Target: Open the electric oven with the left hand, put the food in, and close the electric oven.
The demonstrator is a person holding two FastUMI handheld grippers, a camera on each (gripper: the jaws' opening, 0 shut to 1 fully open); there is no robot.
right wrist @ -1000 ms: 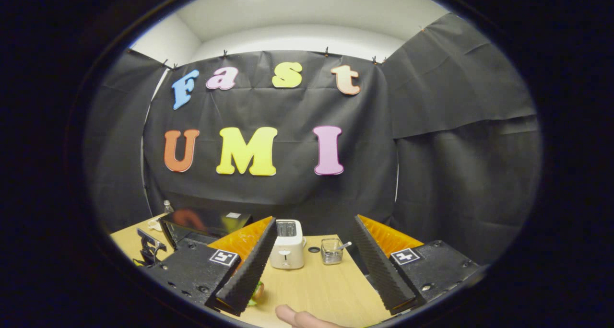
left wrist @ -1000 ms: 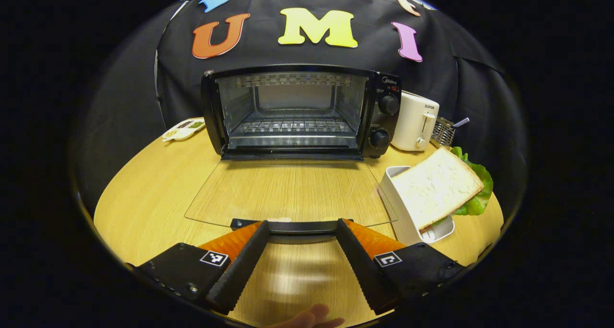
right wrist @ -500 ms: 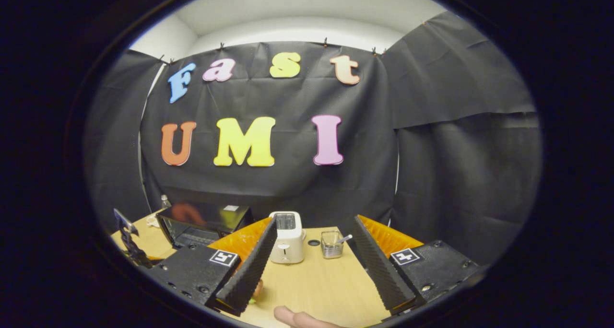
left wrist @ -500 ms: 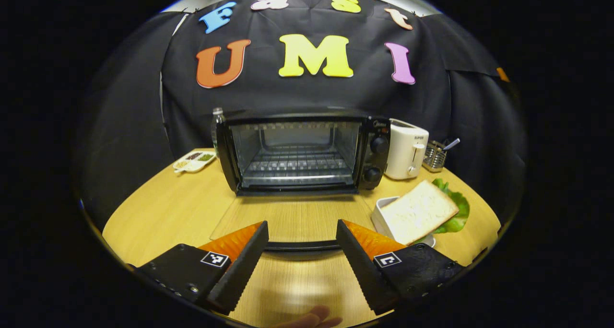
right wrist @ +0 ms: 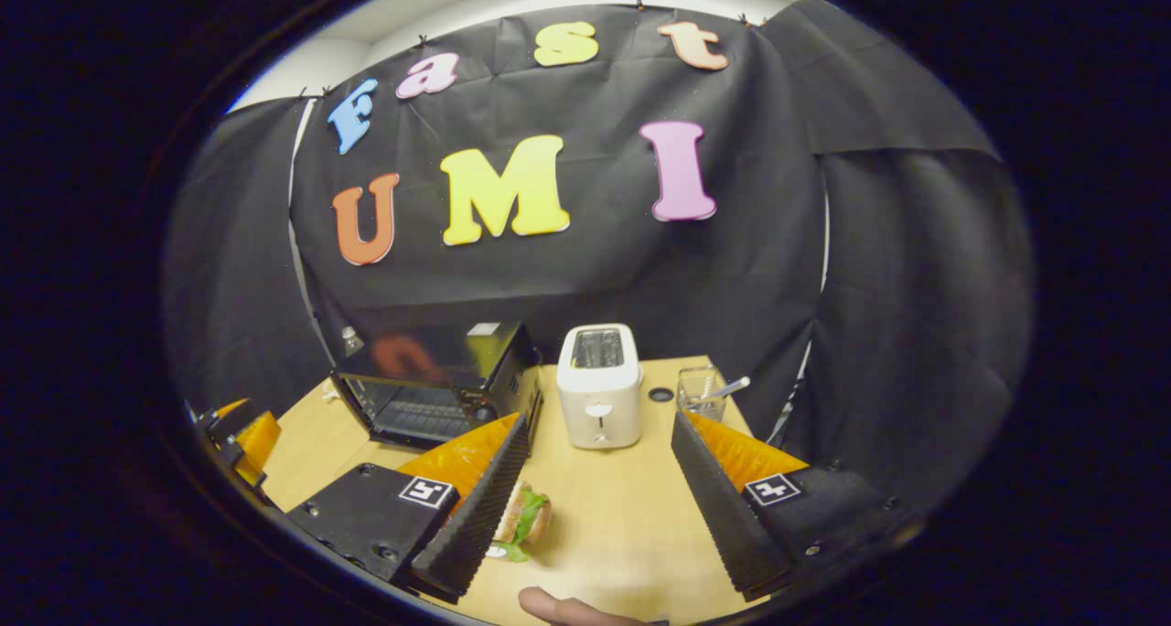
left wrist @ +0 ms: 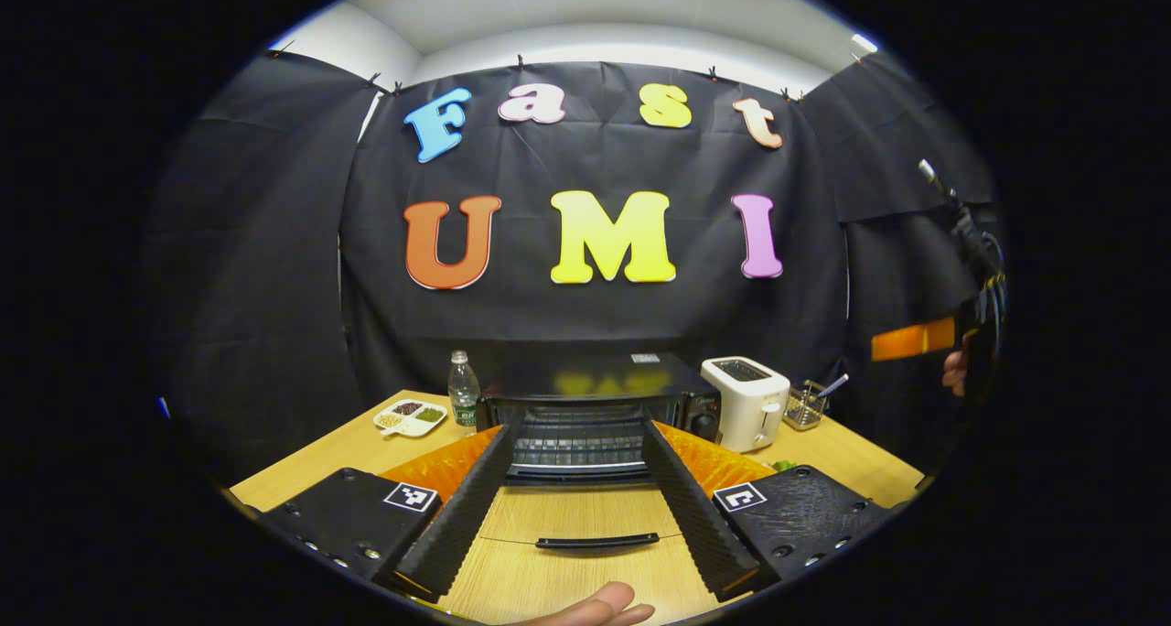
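Wooden table (left wrist: 348,443), black cloth booth: 1 electric oven (left wrist: 595,397), door (left wrist: 585,516) down flat, both grippers spread and holding nothing.

Counts: 1 white toaster (right wrist: 599,383), 1 sandwich (right wrist: 523,519), 1 bottle (left wrist: 463,390), 1 divided dish (left wrist: 410,416), 1 wire cup (left wrist: 805,406). Left gripper (left wrist: 572,507) is raised above the door's bar handle (left wrist: 596,542), fingers apart, not touching it. Right gripper (right wrist: 595,507) hangs wide open over bare tabletop in front of the toaster; sandwich (bread, green leaf) lies just beside its left finger (right wrist: 476,507). Oven is a boxy black shell with a wire rack; its mouth is unobstructed. Ribbed finger faces.
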